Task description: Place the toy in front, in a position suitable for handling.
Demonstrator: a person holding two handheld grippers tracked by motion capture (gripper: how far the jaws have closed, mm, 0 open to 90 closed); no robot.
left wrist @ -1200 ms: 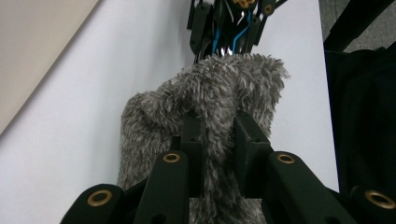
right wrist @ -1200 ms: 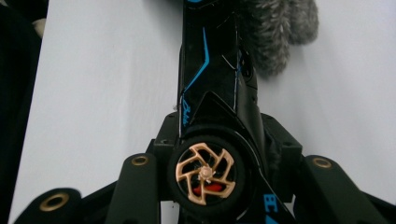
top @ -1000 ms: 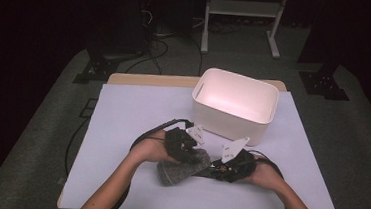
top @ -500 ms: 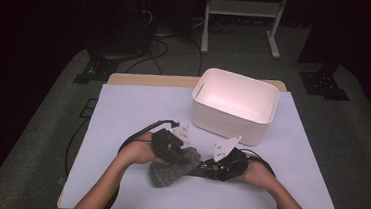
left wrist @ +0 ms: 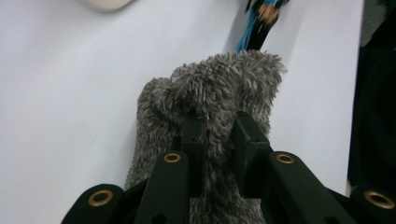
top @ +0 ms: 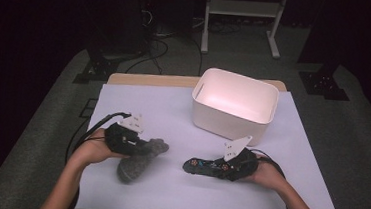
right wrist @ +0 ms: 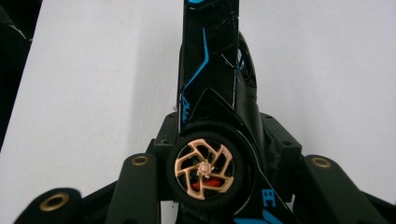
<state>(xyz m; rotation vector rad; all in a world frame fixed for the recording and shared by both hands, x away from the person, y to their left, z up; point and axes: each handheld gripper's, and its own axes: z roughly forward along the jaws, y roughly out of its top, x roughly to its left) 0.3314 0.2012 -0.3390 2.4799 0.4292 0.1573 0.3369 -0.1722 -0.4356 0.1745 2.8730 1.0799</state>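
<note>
Fuzzy grey cloth [left wrist: 210,93]; glossy plastic car [right wrist: 210,70]

The white bin [top: 234,104] occupies the far right part of the table [top: 153,104] and blocks passage there. The far left of the surface lies open. A bare lane separates the grey fuzzy sock [top: 139,157] from the black toy car [top: 207,166]. The front strip is bare between the forearms.
</note>
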